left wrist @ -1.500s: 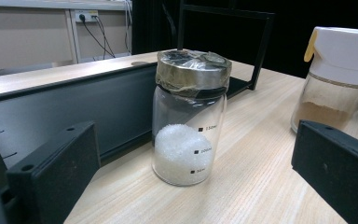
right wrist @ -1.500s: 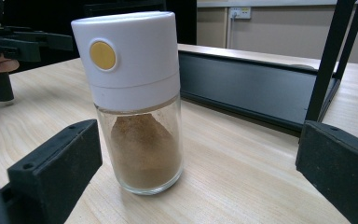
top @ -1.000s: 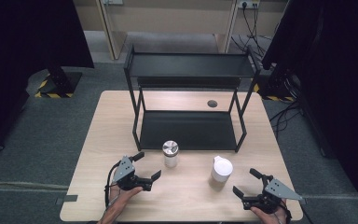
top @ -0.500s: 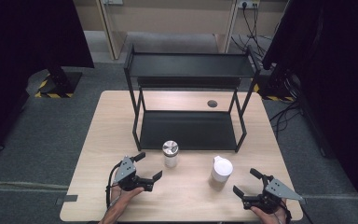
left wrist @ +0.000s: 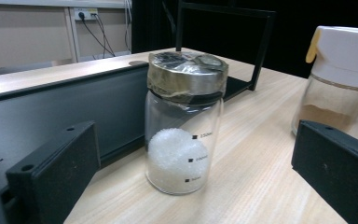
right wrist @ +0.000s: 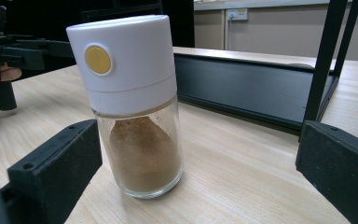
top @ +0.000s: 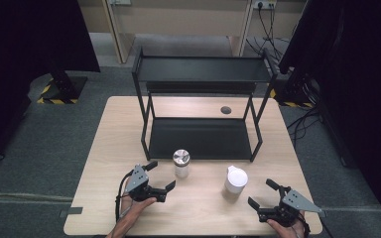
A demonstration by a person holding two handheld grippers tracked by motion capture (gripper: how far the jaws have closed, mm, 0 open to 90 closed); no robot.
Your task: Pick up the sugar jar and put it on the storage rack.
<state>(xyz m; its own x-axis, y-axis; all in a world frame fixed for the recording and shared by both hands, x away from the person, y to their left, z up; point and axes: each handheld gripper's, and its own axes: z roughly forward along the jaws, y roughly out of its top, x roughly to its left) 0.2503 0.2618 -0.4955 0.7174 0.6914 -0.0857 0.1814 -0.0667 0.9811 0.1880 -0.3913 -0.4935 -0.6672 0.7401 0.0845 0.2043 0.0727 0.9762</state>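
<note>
The left gripper, at lower left of the high view, is black with two blocky jaws and a grey three-cornered plate on top. A black cable loops from it beside the bare left hand; no sleeve shows. The right gripper, at lower right, has the same build: black body, grey three-cornered plate, a thin black cable at the right hand. In both gripper views the jaws are matte black rectangular blocks, each with a small round screw hole near its upper corner.
</note>
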